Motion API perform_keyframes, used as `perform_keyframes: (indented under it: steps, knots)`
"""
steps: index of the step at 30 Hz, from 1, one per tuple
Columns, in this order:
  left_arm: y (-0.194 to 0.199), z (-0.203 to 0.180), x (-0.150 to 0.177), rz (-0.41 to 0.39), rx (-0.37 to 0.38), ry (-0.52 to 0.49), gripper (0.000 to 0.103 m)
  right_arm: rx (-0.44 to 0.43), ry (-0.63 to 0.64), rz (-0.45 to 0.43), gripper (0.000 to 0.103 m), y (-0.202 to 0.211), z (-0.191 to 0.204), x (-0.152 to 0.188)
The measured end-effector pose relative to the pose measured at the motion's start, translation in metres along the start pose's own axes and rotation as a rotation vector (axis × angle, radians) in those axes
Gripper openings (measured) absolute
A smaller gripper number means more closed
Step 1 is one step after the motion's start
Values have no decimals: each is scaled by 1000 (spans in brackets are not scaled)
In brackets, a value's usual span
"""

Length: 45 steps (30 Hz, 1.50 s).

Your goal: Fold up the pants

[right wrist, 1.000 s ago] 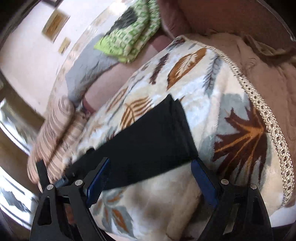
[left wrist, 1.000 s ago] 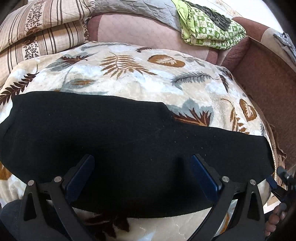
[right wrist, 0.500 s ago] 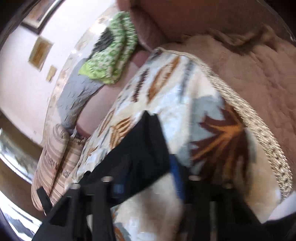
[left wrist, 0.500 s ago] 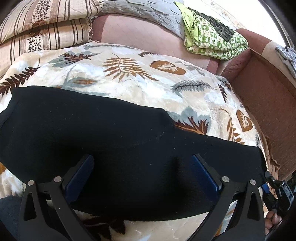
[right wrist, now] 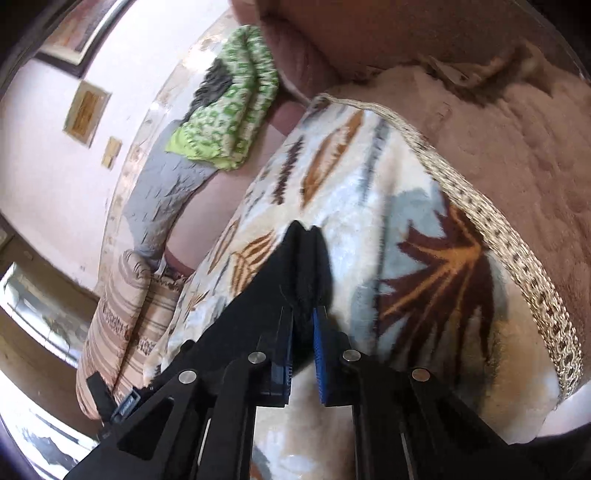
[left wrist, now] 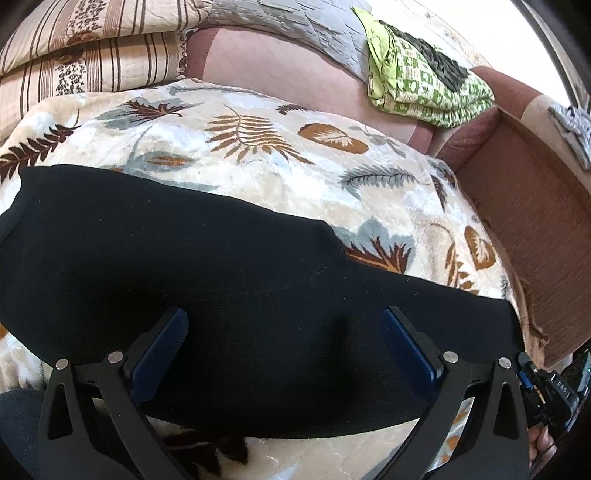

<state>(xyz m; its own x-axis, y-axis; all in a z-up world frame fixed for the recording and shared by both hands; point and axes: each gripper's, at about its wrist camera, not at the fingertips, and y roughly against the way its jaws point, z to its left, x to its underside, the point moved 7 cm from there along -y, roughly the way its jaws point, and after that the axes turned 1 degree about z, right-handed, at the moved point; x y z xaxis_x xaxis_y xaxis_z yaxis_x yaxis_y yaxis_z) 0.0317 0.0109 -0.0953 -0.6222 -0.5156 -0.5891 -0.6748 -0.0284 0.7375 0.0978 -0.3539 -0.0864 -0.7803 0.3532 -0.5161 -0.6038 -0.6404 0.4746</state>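
Left gripper (left wrist: 284,325) with jaws wide apart; right gripper (right wrist: 303,325) with jaws pinched on black cloth.

pants (left wrist: 207,280): plain black, under your left fingers.
blanket (left wrist: 280,155): cream, with brown, rust and grey-blue leaves.
pillows (left wrist: 92,55): beige, brown stripes.
folded cloth (left wrist: 424,88): lime-green print, beyond your left fingers.

A: Support surface?

B: Sofa (left wrist: 280,70), pinkish-brown upholstery, corner arm on the right.

A: Directly on it?

B: Leaf-print blanket (left wrist: 295,177), cream with brown and grey fronds, braided edge on the right. Striped pillows (left wrist: 85,55), far left. Grey quilt (left wrist: 295,22) over the backrest. Folded green patterned cloth (left wrist: 424,85), far right.

A: On the blanket?

B: Black pants (left wrist: 207,280), spread left to right, near edge.
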Motion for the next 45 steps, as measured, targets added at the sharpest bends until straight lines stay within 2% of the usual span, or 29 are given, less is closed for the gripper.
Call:
perform_keyframes:
  steps: [4, 6, 9, 12, 14, 15, 17, 19, 23, 28, 29, 31, 32, 34, 35, 36, 37, 38, 40, 41, 42, 43, 44, 45]
  knots:
    - [11, 3, -12, -3, 65, 61, 103, -74, 115, 35, 9, -4, 37, 8]
    - [28, 4, -30, -54, 76, 59, 103, -123, 173, 64, 9, -11, 61, 17]
    - [55, 13, -58, -172, 52, 20, 103, -204, 230, 113, 9, -25, 95, 31]
    - [62, 37, -73, -232, 8, 51, 103, -279, 283, 173, 9, -46, 134, 49]
    - [57, 55, -70, -225, 5, 125, 103, -323, 309, 215, 9, -62, 155, 64]
    - [51, 66, -68, -193, 25, 202, 103, -350, 325, 241, 9, -72, 169, 73]
    - [43, 76, -65, -158, 68, 280, 103, -384, 363, 290, 8, -88, 190, 91]
    - [42, 82, -64, -155, 89, 315, 103, -400, 403, 355, 8, -109, 211, 113]
    - [43, 79, -60, -157, 120, 324, 103, -364, 485, 425, 8, -141, 230, 146]
    - [44, 73, -59, -163, 124, 299, 103, -268, 543, 459, 10, -168, 218, 166]
    - [43, 70, -59, -162, 127, 288, 103, -278, 557, 450, 12, -167, 215, 166]
    - [42, 63, -57, -150, 145, 257, 103, -302, 576, 459, 22, -160, 219, 167]
    - [42, 58, -56, -146, 155, 237, 103, -336, 568, 467, 30, -152, 222, 164]
    - [43, 38, -54, -138, 191, 156, 103, -387, 575, 424, 34, -123, 224, 146]
    - [46, 25, -53, -146, 216, 98, 103, -384, 593, 390, 37, -111, 222, 137]
    - [49, 12, -52, -153, 246, 48, 103, -350, 623, 342, 44, -98, 215, 124]
    - [52, 1, -51, -154, 279, 10, 103, -277, 666, 287, 48, -87, 205, 111]
    - [54, -13, -49, -151, 321, -30, 103, -170, 716, 230, 50, -77, 191, 98]
    - [53, -41, -44, -128, 395, -108, 103, -50, 740, 203, 42, -72, 168, 82]
    - [52, -53, -43, -117, 414, -142, 101, -32, 729, 228, 19, -73, 159, 79]
    - [48, -64, -40, -101, 426, -173, 95, -15, 720, 238, 2, -77, 153, 78]
    - [38, -73, -38, -67, 419, -192, 81, -5, 718, 242, 2, -79, 150, 78]
    - [23, -76, -34, -16, 385, -196, 73, -11, 713, 253, 1, -82, 149, 81]
    - [12, -74, -31, 22, 353, -191, 56, -19, 713, 257, 1, -84, 152, 83]
